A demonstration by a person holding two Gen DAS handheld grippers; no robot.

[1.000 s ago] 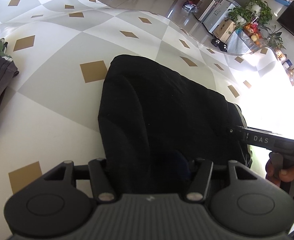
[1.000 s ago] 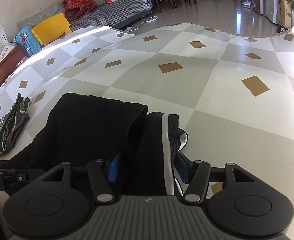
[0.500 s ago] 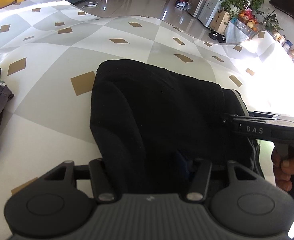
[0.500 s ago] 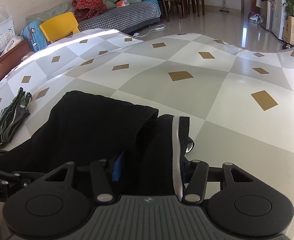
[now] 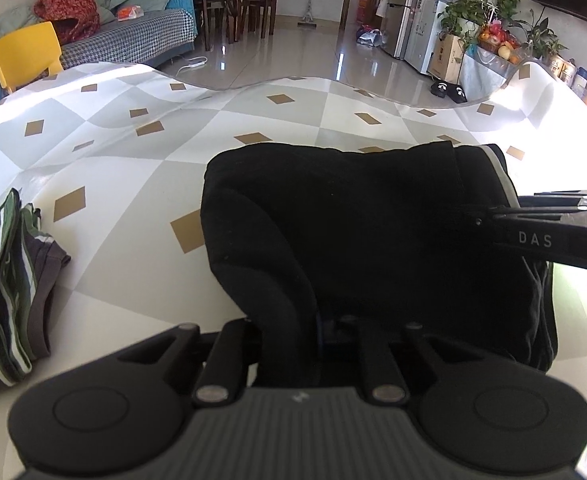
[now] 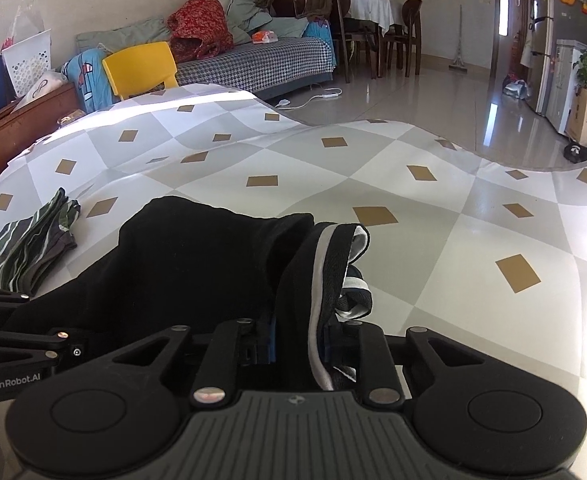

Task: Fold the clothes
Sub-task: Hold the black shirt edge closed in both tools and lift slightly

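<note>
A black garment (image 5: 365, 232) with a white stripe along one edge hangs between my two grippers above the checked tablecloth (image 5: 141, 168). My left gripper (image 5: 313, 332) is shut on the garment's near left edge; the cloth hides its fingertips. My right gripper (image 6: 299, 340) is shut on the striped edge (image 6: 317, 280) of the same garment (image 6: 197, 264). The right gripper also shows in the left wrist view (image 5: 541, 236), at the garment's right side. The left gripper shows at the left edge of the right wrist view (image 6: 21, 344).
A folded green and grey striped garment (image 5: 9, 280) lies on the cloth to the left, also in the right wrist view (image 6: 33, 244). Beyond the table edge are a yellow chair (image 6: 141, 68), a sofa (image 6: 253, 60) and a tiled floor.
Both grippers have risen and tilted up with the black garment, so more of the room shows. The garment has drawn nearer and hangs more bunched between them.
</note>
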